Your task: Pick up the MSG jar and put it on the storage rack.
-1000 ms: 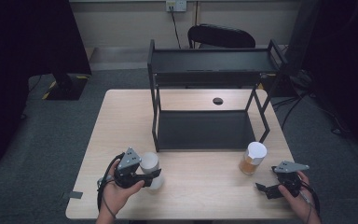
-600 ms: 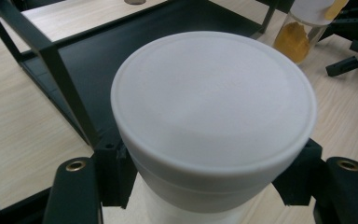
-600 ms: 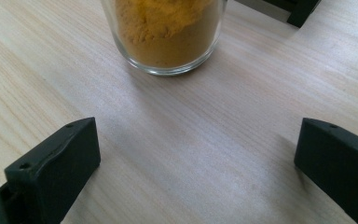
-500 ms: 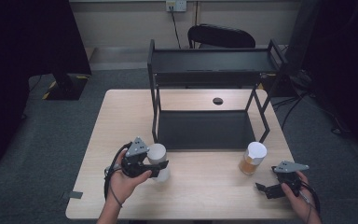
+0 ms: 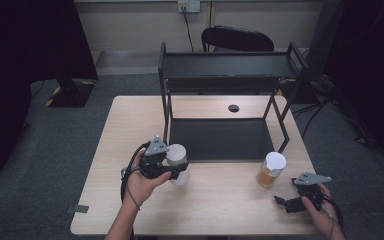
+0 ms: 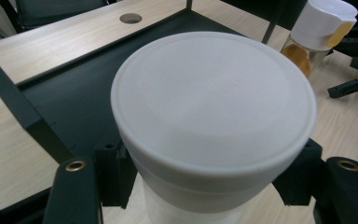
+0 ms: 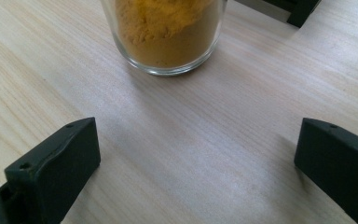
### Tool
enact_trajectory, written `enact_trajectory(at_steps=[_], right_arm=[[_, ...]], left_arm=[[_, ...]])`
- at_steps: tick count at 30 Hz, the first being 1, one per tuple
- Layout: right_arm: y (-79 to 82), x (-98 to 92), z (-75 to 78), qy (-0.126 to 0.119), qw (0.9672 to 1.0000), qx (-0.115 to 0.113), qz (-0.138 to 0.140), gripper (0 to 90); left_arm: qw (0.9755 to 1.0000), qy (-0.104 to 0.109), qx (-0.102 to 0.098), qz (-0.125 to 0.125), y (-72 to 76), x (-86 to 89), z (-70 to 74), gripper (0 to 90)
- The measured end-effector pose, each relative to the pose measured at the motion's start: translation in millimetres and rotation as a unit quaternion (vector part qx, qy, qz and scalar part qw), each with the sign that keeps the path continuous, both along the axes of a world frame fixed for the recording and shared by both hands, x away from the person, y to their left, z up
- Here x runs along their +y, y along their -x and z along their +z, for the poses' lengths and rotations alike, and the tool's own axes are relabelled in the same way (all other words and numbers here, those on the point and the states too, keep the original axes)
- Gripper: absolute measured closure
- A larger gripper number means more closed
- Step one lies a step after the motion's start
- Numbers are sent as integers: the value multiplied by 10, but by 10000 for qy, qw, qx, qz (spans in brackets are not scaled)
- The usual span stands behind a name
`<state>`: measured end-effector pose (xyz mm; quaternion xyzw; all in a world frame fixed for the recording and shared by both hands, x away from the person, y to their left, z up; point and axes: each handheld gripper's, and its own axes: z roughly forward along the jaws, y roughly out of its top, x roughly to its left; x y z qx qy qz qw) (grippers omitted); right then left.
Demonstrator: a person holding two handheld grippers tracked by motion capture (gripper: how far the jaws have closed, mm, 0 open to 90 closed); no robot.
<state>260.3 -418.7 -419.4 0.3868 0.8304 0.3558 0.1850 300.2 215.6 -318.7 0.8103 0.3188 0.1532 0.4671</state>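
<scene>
While our left claw point(image 5: 172, 169) grips the white jar point(image 5: 177, 156) lower left, shelving it remains; right claw point(image 5: 292, 197) gapes wide behind the spice jar point(image 5: 271, 169).

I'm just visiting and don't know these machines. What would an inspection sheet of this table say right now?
Surface: pale wooden table with a round hole near the far edge.
Job's things: white-lidded jar, clamped between the left gripper's jaws in front of the black two-level rack; glass jar of orange powder, white cap, standing on the table right of the rack.
Clutter: nothing seen.
Grippers: left gripper shut on the white-lidded jar; right gripper open, low over the table, jaws pointing at the powder jar but apart from it.
Cables: a black cable loops from the left gripper by the wrist.
Surroundings: grey carpet, black chair behind the rack, wall socket.
</scene>
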Motion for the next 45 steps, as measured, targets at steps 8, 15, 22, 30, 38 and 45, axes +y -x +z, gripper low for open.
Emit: enact_trajectory(at_steps=[8, 15, 22, 30, 38, 45], right_arm=[[0, 0, 0, 1, 10000, -1, 0, 0], [0, 0, 0, 0, 10000, 0, 0, 0], [0, 0, 0, 1, 10000, 0, 0, 0], [0, 0, 0, 0, 10000, -1, 0, 0], [0, 0, 0, 0, 10000, -1, 0, 0], [0, 0, 0, -1, 10000, 0, 1, 0]], left_arm=[[9999, 119, -24, 20, -109, -85, 74, 345], [9999, 153, -45, 38, -245, -179, 162, 345], [9999, 121, -74, 59, -358, -277, 261, 345], [9998, 175, -69, 94, -460, -332, 336, 345], [9997, 181, -121, 77, -538, -394, 464, 345], [9997, 182, -134, 63, -602, -450, 561, 345]])
